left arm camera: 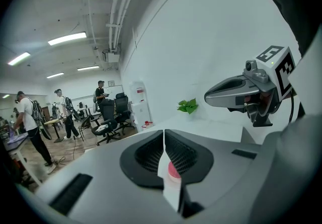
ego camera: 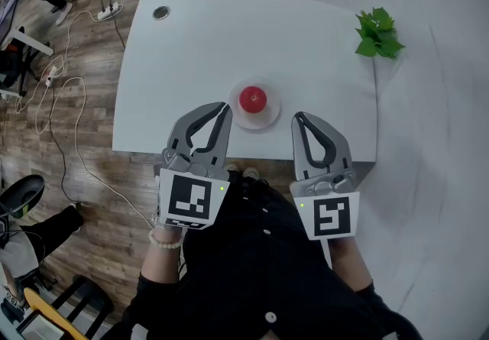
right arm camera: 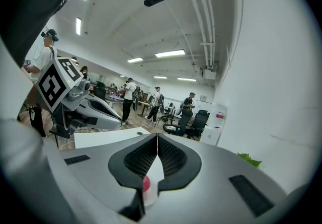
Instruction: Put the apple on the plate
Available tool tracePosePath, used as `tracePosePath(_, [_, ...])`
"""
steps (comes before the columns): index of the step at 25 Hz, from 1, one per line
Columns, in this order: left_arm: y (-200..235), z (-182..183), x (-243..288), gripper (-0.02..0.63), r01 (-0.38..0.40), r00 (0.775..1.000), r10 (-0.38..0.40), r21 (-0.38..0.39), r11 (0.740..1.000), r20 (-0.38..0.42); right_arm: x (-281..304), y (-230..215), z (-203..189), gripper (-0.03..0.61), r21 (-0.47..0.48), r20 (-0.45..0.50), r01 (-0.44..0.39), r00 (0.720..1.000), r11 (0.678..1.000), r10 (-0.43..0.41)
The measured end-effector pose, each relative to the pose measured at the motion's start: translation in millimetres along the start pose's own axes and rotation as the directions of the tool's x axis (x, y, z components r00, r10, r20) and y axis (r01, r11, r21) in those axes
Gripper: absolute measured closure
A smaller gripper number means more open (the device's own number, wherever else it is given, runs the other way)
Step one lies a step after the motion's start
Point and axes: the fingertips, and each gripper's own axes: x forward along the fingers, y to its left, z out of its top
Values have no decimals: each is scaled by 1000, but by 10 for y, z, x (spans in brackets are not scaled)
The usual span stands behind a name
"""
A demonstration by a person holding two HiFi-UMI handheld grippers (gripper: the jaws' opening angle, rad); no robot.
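A person in dark clothing stands at the near edge of a white table (ego camera: 229, 40), holding a gripper in each hand. The red apple (ego camera: 253, 98) sits on the small pale plate (ego camera: 264, 122) close to that edge, between the two tools and a little beyond their tips. The left gripper (ego camera: 225, 108) is clenched, its jaws pressed together with nothing between them. Its tip is just beside the plate's left rim, and whether it touches the rim cannot be told. The right gripper (ego camera: 298, 116) is likewise clenched on nothing, its tip near the plate's right side but apart from it. Both tools point across the table, tilted slightly down. A leafy green sprig (ego camera: 378, 33) lies near the table's far right corner, well apart from the plate, and a round cable hole (ego camera: 160, 13) marks the far left corner. A white power strip (ego camera: 109, 11) and its cables lie on the wooden floor (ego camera: 84, 178) to the left
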Motion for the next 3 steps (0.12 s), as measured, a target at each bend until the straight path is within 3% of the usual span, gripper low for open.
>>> tracePosePath(3, [-5, -3, -2, 591, 1, 1000, -1, 1, 1000, -2, -3, 8, -19, 537, 1, -9, -1, 1000, 1000, 1])
